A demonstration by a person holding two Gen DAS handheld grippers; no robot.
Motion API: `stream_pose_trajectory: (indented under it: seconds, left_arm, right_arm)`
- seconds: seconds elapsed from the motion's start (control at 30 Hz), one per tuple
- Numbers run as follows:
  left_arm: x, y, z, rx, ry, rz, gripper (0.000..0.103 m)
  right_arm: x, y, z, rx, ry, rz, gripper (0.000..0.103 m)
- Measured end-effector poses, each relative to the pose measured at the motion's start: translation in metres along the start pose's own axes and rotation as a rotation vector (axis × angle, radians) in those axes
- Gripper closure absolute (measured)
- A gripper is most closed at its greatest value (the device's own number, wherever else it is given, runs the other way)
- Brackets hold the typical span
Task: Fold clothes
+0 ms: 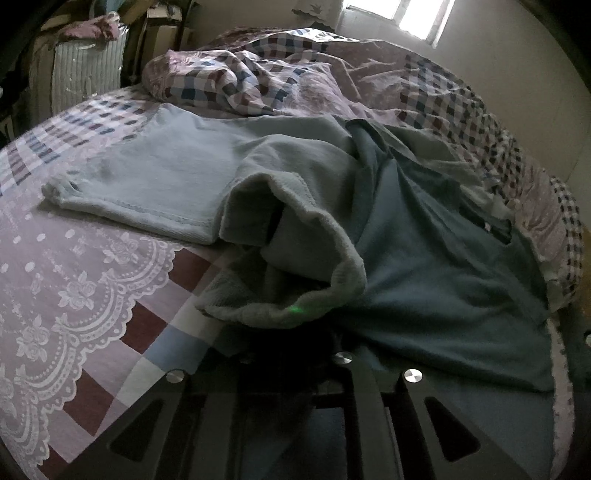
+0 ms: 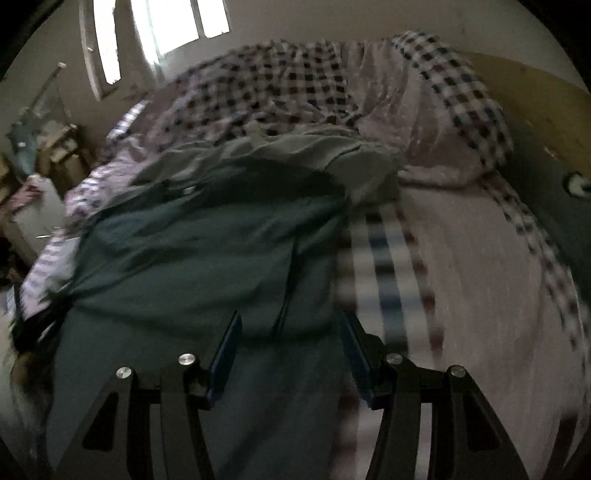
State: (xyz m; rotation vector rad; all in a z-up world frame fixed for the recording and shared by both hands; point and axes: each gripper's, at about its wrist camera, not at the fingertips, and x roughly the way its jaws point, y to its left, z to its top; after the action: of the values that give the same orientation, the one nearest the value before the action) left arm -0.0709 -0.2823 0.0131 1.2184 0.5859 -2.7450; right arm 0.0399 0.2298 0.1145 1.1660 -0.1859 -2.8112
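A pale blue fleece garment point(image 1: 166, 173) lies spread on the bed. One thick folded edge of it point(image 1: 317, 254) is bunched up over my left gripper point(image 1: 295, 328), whose fingertips are hidden under the cloth; the jaws stand close together and seem shut on that fold. A darker teal garment point(image 1: 443, 266) lies crumpled to the right of it. In the right wrist view, which is blurred, the same teal garment point(image 2: 203, 240) lies below my right gripper point(image 2: 290, 332). Its blue pads point(image 2: 225, 347) stand wide open with nothing pinched between them.
The bed has a pink sheet with white lace print point(image 1: 74, 280) and a crumpled checked quilt point(image 1: 258, 81) at the back. Stacked bags and boxes point(image 1: 85, 74) stand beyond the bed's left side. A window point(image 2: 166, 22) lights the far wall. Bare sheet point(image 2: 480, 258) lies right of the clothes.
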Motion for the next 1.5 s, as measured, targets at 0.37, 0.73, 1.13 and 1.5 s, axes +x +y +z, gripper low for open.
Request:
stream_pose_trajectory:
  seconds: [0.37,0.73,1.13,1.5]
  left_arm:
    - [-0.08,-0.012,-0.025,0.165,-0.035,-0.037,0.017]
    - [-0.207,0.041,-0.12,0.014,-0.059,-0.071,0.017]
    - [-0.248,0.14,-0.211,-0.431,0.058,-0.068,0.017]
    - [-0.238,0.131,-0.249,-0.47,0.176,-0.059,0.017]
  right_arm:
    - [-0.109,0.052,-0.146,-0.054,-0.16,0.064,0.039]
    - [-0.12,0.091,-0.166,-0.145,-0.193,0.191,0.031]
    - [-0.125,0.104,-0.173,-0.146,-0.176,0.252,0.028]
    - [-0.124,0.126,-0.186,-0.225,-0.16,0.204,0.028]
